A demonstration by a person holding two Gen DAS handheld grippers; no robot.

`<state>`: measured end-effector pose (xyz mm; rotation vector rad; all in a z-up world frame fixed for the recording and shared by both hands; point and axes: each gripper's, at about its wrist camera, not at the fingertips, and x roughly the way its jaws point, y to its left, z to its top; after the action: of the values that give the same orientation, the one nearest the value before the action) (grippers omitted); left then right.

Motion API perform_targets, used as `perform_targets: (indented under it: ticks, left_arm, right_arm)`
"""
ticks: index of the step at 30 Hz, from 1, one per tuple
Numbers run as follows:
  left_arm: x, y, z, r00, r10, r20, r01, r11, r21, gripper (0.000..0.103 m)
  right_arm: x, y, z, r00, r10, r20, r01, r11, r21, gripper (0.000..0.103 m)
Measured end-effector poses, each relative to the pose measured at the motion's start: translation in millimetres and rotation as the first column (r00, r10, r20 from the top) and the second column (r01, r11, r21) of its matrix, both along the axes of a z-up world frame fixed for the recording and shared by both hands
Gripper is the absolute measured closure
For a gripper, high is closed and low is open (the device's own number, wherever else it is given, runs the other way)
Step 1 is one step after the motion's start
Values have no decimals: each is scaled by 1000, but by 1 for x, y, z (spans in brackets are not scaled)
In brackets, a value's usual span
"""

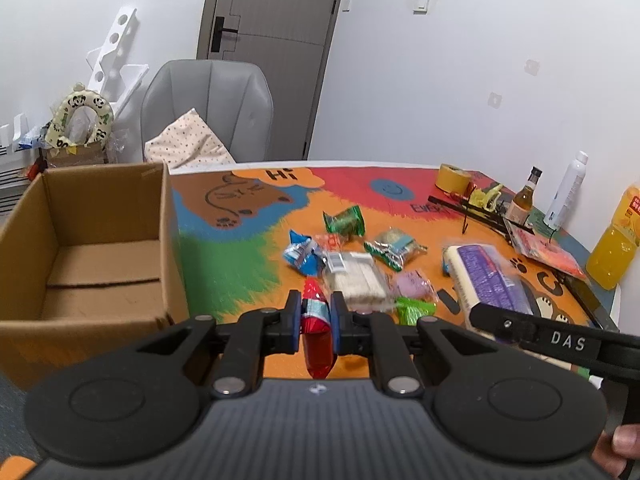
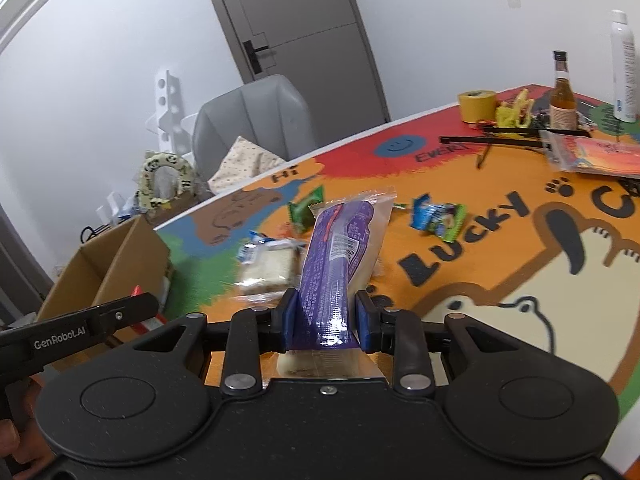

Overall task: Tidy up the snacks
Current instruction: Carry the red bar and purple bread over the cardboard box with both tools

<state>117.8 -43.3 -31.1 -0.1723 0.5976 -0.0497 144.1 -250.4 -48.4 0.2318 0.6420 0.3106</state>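
Note:
My left gripper (image 1: 316, 310) is shut on a small red snack packet (image 1: 316, 344), lifted a little above the colourful table mat (image 1: 240, 264). My right gripper (image 2: 325, 312) is shut on a long purple-and-cream snack pack (image 2: 340, 248), also raised off the mat; the same pack (image 1: 486, 280) shows at the right of the left wrist view. An open cardboard box (image 1: 92, 248) stands at the mat's left edge, its inside bare; it also appears as the box (image 2: 108, 264) at the left of the right wrist view. Several loose snacks lie mid-mat, among them a clear cracker pack (image 1: 356, 276).
At the far right stand a yellow tape roll (image 1: 454, 178), a brown glass bottle (image 1: 524, 196), a white spray can (image 1: 568, 192) and an orange juice bottle (image 1: 618, 240). A red booklet (image 2: 596, 152) lies there too. A grey chair (image 1: 208, 108) is behind the table.

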Motion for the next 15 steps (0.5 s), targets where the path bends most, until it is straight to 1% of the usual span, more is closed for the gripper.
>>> perform_targets:
  ticks: [7, 15]
  left_arm:
    - [1, 13, 15, 1000, 13, 25, -13, 1000, 9, 90]
    - [2, 26, 38, 997, 13, 80, -14, 1000, 17, 90]
  right_arm:
    - [6, 22, 10, 999, 33, 8, -33, 999, 9, 75]
    - [11, 49, 25, 998, 57, 38, -58, 998, 20, 75]
